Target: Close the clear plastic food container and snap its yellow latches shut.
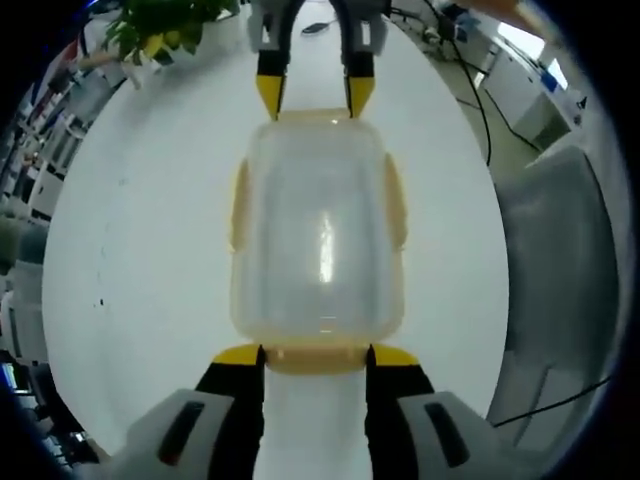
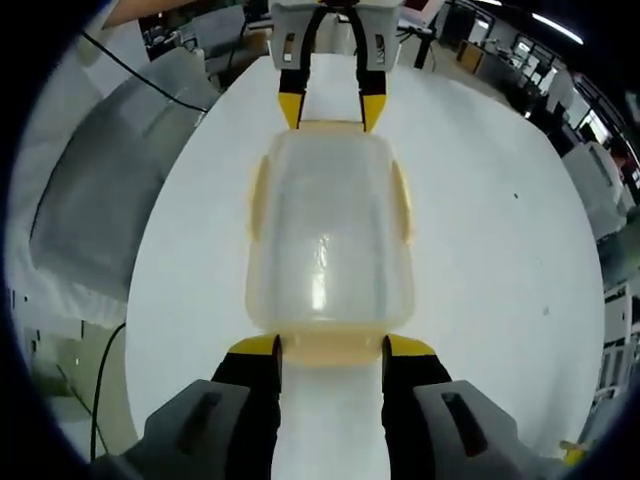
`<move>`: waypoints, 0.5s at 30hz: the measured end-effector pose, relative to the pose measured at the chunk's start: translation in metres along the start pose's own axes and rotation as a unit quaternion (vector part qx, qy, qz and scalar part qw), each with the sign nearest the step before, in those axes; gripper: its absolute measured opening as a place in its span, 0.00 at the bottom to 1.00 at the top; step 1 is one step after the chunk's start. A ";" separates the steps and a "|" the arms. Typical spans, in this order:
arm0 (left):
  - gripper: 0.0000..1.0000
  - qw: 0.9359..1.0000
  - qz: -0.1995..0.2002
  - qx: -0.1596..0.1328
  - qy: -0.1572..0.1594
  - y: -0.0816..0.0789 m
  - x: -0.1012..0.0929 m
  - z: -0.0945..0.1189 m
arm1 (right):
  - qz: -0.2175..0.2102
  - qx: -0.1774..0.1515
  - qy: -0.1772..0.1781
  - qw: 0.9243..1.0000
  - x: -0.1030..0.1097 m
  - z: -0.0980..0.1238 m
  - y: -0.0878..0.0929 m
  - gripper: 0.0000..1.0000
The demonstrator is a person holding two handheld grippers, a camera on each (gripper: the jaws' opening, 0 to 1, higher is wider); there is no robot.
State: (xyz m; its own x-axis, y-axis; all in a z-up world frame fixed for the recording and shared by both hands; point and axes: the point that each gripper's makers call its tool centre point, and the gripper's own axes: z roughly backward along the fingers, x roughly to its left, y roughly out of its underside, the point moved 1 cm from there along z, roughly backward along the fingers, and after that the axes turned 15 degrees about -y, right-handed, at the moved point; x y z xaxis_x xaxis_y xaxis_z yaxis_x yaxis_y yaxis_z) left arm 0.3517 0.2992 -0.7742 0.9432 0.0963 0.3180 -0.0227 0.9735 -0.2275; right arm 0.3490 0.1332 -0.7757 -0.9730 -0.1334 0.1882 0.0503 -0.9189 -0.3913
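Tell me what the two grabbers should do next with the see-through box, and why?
Probably squeeze both end latches inward. The clear plastic food container sits on the round white table with its lid on, and each gripper, left and right, has open jaws straddling a yellow end latch. Whether those latches are snapped yet, I cannot tell.

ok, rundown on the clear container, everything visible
The container is a clear, rounded-rectangular plastic box with its lid on, sitting flat on the white round table. Yellow latches run along all four sides: the two long-side ones look folded against the walls. The left gripper sits at one short-end latch, the right gripper at the opposite one, a fingertip at either side of each latch. The inside looks empty, with glare on the lid.
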 end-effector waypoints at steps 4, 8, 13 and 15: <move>0.34 1.000 0.003 -0.001 -0.001 0.002 0.002 0.001 | 0.001 -0.008 0.004 1.000 -0.001 0.000 -0.002 0.35; 0.34 1.000 0.002 0.000 -0.001 0.003 0.003 0.000 | 0.000 -0.008 0.002 1.000 -0.001 0.000 -0.003 0.35; 0.34 1.000 0.004 0.002 -0.003 0.002 0.002 -0.001 | 0.005 -0.001 0.006 1.000 -0.003 0.000 -0.002 0.36; 0.34 1.000 0.004 0.002 -0.003 0.003 0.002 -0.001 | 0.004 -0.002 0.005 1.000 -0.003 -0.001 -0.002 0.36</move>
State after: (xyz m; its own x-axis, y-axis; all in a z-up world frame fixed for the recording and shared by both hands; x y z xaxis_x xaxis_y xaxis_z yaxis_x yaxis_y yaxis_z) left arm 0.3542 0.3018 -0.7753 0.9407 0.1055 0.3225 -0.0318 0.9737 -0.2258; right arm 0.3519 0.1355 -0.7767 -0.9748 -0.1363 0.1766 0.0565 -0.9167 -0.3955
